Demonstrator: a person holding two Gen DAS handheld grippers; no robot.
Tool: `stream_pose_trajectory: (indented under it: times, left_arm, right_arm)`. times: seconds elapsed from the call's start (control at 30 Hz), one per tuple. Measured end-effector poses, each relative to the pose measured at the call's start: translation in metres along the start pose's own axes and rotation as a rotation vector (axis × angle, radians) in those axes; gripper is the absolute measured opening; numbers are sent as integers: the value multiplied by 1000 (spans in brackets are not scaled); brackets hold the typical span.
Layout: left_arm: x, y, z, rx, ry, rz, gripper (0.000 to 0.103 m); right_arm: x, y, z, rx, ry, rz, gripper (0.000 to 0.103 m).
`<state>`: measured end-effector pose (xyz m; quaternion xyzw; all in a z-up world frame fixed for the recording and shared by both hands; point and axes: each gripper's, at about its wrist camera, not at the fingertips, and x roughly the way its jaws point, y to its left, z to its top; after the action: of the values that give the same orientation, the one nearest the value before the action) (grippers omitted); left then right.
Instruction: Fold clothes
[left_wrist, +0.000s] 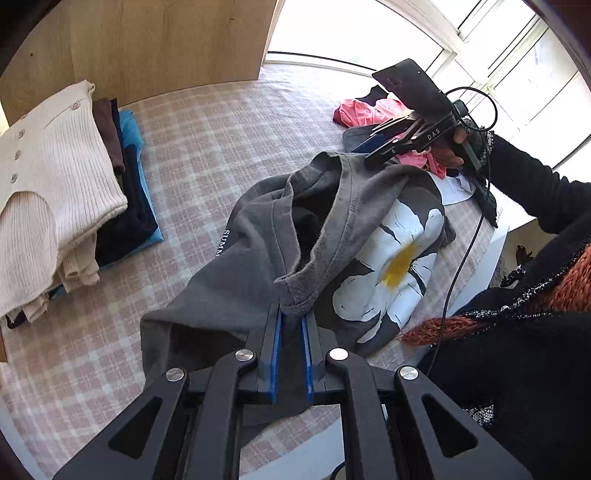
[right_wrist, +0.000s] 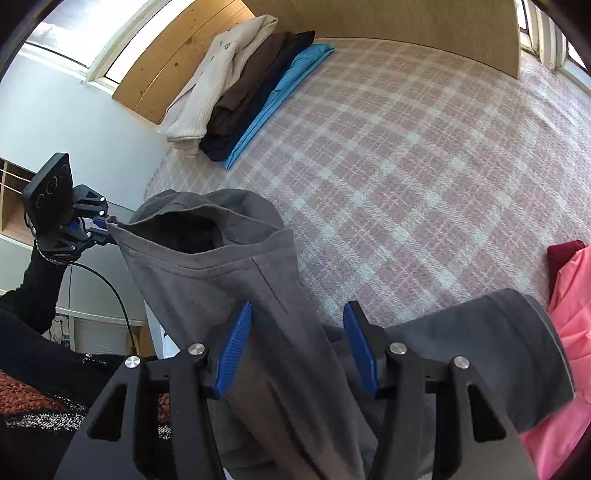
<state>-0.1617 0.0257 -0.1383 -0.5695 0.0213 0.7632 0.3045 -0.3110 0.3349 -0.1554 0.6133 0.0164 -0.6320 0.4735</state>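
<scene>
A grey T-shirt (left_wrist: 251, 258) with a white daisy print is lifted in a bunch over the pink plaid bed (left_wrist: 221, 129). My left gripper (left_wrist: 293, 317) is shut on a fold of its hem, the blue pads pinching the cloth. From the right wrist view the same gripper (right_wrist: 99, 225) holds the shirt's corner out to the left. My right gripper (right_wrist: 297, 332) is open, its blue pads wide apart, and a band of the grey T-shirt (right_wrist: 229, 266) runs between them. In the left wrist view the right gripper (left_wrist: 373, 147) sits at the shirt's far edge.
A stack of folded clothes (left_wrist: 55, 177), cream knit on top of brown, navy and blue, lies by the wooden headboard (left_wrist: 147, 44); the stack (right_wrist: 236, 85) is at the far left. A pink garment (left_wrist: 369, 110) (right_wrist: 569, 332) lies crumpled at the right. A black cable (left_wrist: 461, 258) hangs near the person's sleeve.
</scene>
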Motion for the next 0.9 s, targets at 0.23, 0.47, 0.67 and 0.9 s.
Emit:
stream_pose_trajectory:
  times: [0.23,0.47,0.67,0.9]
  left_arm:
    - [5,0,-21,-52,-42,51,5]
    - [9,-19,-28,1,-57,45,6]
    - [32,-19,-24,138,-7,142,18]
    - [58,-31,-19,402,77,228,23]
  right_arm:
    - [-2,45,-19,-174,-39,-198,12]
    - [-54,85,-66,-214,-157,-238,8]
    - [-39,77,-74,-169,-115,-296,8]
    - [-34,69,-78,-157,-84,-310,8]
